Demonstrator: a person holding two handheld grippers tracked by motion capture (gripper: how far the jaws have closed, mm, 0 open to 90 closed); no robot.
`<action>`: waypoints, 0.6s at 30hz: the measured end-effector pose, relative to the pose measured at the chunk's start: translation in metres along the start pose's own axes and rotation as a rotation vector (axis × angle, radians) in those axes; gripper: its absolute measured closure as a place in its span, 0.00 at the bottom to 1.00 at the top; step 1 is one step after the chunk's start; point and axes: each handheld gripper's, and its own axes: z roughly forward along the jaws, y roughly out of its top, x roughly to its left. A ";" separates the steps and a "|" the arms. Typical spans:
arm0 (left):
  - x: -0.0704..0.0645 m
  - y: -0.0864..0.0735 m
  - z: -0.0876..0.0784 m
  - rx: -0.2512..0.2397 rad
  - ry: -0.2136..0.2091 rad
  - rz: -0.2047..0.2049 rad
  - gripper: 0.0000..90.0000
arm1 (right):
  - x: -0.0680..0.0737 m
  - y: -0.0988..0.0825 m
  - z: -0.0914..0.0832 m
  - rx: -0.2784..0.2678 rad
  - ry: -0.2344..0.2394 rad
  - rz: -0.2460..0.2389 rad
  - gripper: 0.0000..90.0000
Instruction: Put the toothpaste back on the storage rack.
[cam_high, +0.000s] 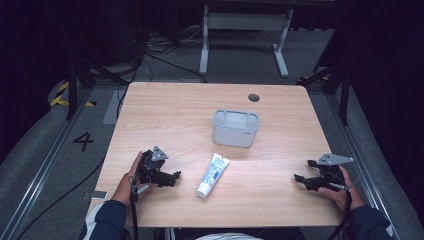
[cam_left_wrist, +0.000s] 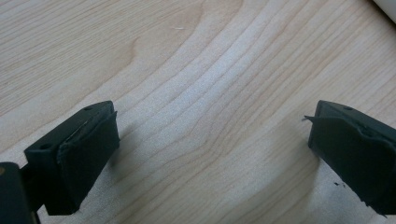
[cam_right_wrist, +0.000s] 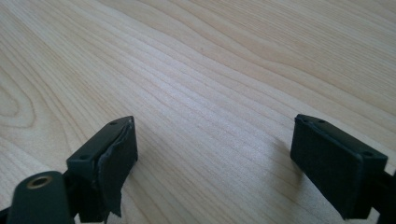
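Two grippers idle, fingers spread wide and empty; tube lying loose on the bench.

Left gripper (cam_high: 172, 176) rests just beside the white tube (cam_high: 212, 175), pointing toward it; right gripper (cam_high: 301, 179) sits well apart near the bench (cam_high: 165, 115) edge, its fingers (cam_right_wrist: 109, 161) parted over bare wood. The tube lies flat, cap end toward the person, near the grey bin (cam_high: 236, 128), which stands upright behind it. Bin interior appears empty, though its floor is partly hidden. Risk: a soft, rounded tube may roll or squirm out of a pinch taken off-centre; a low approach may push it along the bench; a careless lift could knock the light bin.
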 end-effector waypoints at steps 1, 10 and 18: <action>0.000 0.000 0.000 0.003 -0.001 0.002 0.02 | 0.000 0.000 0.000 0.000 0.000 0.000 0.17; 0.002 -0.003 -0.002 -0.004 -0.014 0.016 0.03 | 0.000 0.000 0.000 0.000 0.000 0.000 0.17; 0.002 0.000 -0.008 0.040 -0.017 0.012 0.11 | 0.000 0.000 0.001 -0.001 0.000 -0.002 0.16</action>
